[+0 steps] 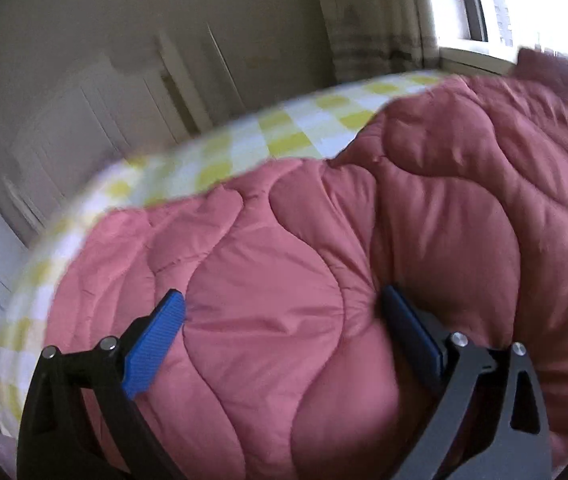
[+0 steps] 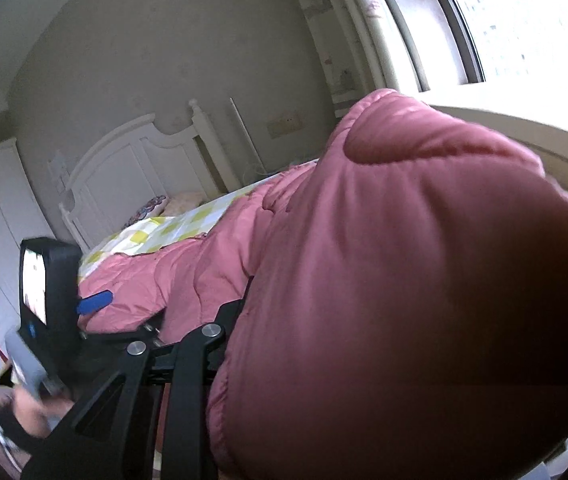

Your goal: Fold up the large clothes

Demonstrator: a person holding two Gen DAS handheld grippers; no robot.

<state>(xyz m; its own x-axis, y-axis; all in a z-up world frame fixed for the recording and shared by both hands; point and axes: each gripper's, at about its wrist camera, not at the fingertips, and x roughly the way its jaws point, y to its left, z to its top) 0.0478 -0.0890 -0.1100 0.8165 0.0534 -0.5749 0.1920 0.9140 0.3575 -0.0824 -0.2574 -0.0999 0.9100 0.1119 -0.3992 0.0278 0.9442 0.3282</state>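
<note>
Left wrist view: The left gripper [image 1: 284, 312] stands with its jaws wide apart, blue pads [image 1: 152, 344] at 8 o'clock and 4 o'clock of the frame. A bulge of the pink quilted garment [image 1: 276, 280] fills the gap between them and touches both pads; whether they press on it I cannot tell, as the frame is motion-blurred. The garment spreads from 6 o'clock up to 2 o'clock, lying on a bed with a yellow-and-white checked sheet [image 1: 244, 148], bare along the garment's upper left edge. A window [image 1: 524, 4] shows at 1 o'clock.

Right wrist view: The right gripper [image 2: 244, 308] is largely buried; its black linkage emerges at 7 o'clock and the fingers vanish under a raised fold of the garment, which covers the frame from centre to 5 o'clock. The jaws are narrow and appear closed on that fold, the pads themselves hidden. The left gripper's body with one blue pad appears at 9 o'clock, against the garment on the bed. A white headboard [image 2: 132, 160] stands at 10 o'clock.
</note>
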